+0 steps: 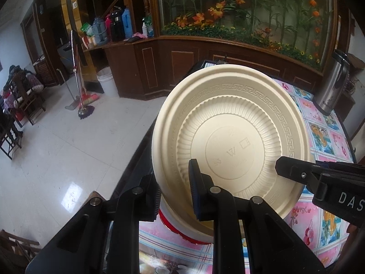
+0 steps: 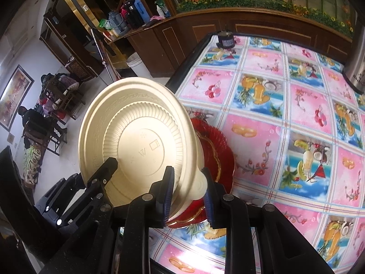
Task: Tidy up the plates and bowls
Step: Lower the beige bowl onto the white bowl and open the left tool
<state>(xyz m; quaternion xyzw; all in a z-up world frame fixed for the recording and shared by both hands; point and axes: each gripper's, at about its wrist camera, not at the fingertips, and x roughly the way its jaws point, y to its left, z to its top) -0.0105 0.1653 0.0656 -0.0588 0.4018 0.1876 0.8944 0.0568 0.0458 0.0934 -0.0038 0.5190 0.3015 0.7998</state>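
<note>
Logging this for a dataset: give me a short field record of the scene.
held: cream stack, tilted, underside toward cameras
left gripper: shut on its rim
right gripper: shut on its edge
beneath: red plate on tablecloth
also on table: steel flask

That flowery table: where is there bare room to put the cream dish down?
The tablecloth lies bare between the red plate, the small dark jar at the far edge and the steel flask on the right. It is crowded at the near left corner, around the cream dish.
</note>
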